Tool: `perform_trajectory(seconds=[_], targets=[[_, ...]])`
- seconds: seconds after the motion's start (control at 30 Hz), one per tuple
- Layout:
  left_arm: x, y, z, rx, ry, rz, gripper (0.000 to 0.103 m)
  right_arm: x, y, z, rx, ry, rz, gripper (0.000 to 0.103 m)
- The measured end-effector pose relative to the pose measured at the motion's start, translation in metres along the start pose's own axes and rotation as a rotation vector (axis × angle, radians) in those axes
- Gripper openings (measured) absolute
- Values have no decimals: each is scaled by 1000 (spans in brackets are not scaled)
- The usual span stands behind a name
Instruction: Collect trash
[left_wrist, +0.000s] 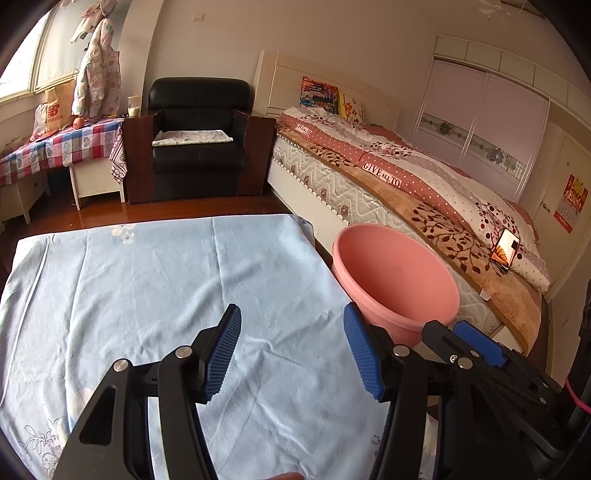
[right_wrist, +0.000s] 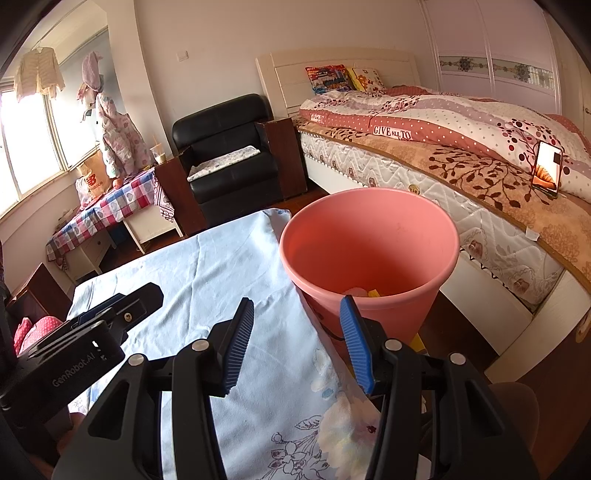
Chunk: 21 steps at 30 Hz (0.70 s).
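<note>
The left gripper (left_wrist: 291, 349) hangs over a table under a pale blue cloth (left_wrist: 147, 288). Its blue-padded jaws stand wide apart with nothing between them and no pad touching the cloth. The right gripper (right_wrist: 297, 343) is about half open, also empty. Its left finger (right_wrist: 240, 343) is above the cloth's right edge and its right finger (right_wrist: 354, 343) shows in front of the near wall of the pink bucket (right_wrist: 369, 236); whether it touches the bucket cannot be told.

The bucket stands off the table's right side, at about 2 o'clock from the left gripper and 12 to 1 o'clock from the right one, between the table and the bed (right_wrist: 461, 147). It is upright, a plain round plastic tub, wider at the rim. At its bottom, just past the near rim, lie a pale scrap (right_wrist: 354, 291) and a yellow piece (right_wrist: 373, 294). The cloth in front of both grippers is wrinkled, with a flower print near its close corners.
</note>
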<state>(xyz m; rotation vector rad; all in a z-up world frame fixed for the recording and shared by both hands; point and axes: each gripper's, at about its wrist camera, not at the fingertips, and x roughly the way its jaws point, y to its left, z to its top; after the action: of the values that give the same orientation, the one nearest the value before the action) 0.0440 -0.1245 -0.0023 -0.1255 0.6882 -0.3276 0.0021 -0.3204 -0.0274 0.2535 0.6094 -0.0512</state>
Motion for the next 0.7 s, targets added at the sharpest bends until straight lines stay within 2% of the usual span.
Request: perform_trajectory(seconds=[0.5,0.7], targets=[[1,-1,0,1,1,0,57,-9,7,0,-25,-32,-20,50],[2,0,-4,2,6,2,57,-21,17,0,-78,-107,-73,50]])
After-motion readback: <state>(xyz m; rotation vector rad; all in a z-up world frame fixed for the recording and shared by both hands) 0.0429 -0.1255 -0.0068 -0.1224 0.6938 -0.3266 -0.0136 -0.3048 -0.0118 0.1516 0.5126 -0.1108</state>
